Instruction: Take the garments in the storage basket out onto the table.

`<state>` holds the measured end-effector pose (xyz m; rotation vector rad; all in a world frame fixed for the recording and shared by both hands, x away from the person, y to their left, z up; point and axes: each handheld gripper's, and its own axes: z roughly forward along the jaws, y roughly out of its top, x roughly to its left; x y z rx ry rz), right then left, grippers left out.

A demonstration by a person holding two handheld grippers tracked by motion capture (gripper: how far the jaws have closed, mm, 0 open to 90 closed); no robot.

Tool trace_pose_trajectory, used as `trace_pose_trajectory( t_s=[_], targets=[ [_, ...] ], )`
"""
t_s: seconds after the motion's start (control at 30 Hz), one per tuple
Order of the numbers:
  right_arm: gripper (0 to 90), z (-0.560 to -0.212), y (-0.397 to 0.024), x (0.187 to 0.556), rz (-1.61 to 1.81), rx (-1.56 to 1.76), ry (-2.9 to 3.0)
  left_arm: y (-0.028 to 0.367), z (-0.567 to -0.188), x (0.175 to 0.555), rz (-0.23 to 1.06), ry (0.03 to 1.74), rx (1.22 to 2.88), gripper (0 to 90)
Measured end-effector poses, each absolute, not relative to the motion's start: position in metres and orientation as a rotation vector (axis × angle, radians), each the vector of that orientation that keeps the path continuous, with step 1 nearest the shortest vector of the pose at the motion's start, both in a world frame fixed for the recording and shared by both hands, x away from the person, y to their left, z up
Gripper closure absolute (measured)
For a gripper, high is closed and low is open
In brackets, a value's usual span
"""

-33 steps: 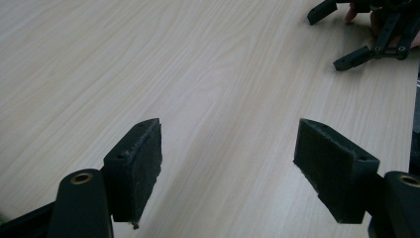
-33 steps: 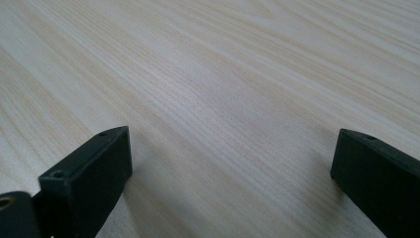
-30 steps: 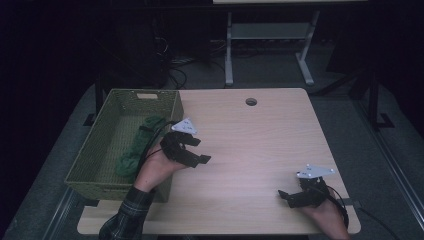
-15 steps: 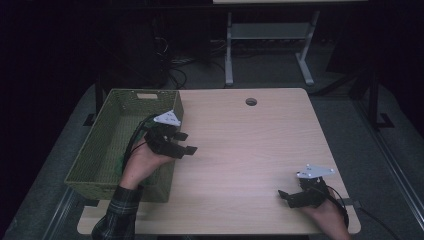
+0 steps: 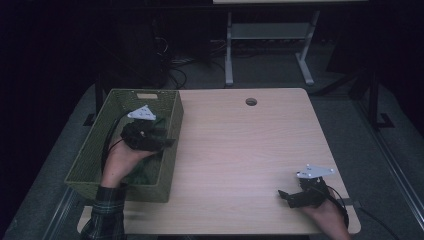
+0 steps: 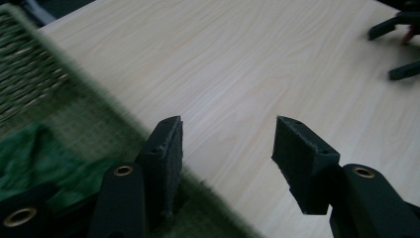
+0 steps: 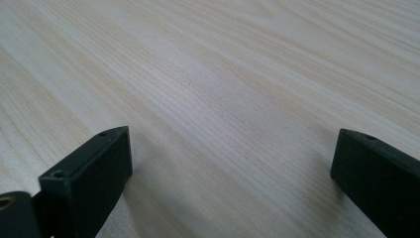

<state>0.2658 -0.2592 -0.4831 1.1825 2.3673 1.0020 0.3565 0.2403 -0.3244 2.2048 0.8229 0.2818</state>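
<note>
Over the green basket (image 5: 167,150) the left claw (image 6: 225,148) spread, closing, empty; right claw (image 7: 228,183) spread on pale table (image 5: 240,150).

Plaid sleeve (image 5: 102,212), black grippers (grey three-cornered plates), brass-ringed screw holes, black cables

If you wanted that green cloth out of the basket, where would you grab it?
Probably a raised fold of the green cloth, coming straight down from above: it lies crumpled on the floor of the basket, whose woven walls block any sideways approach.
</note>
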Motion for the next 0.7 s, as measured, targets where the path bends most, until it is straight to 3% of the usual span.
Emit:
trace_pose_trajectory(
  t_s=[0.7],
  targets=[
    [2.2,-0.483,-0.259,0.266,1.003,1.185,2.368,0.282,-0.345,0.368,0.328,0.951,2.226,49.0]
  ],
)
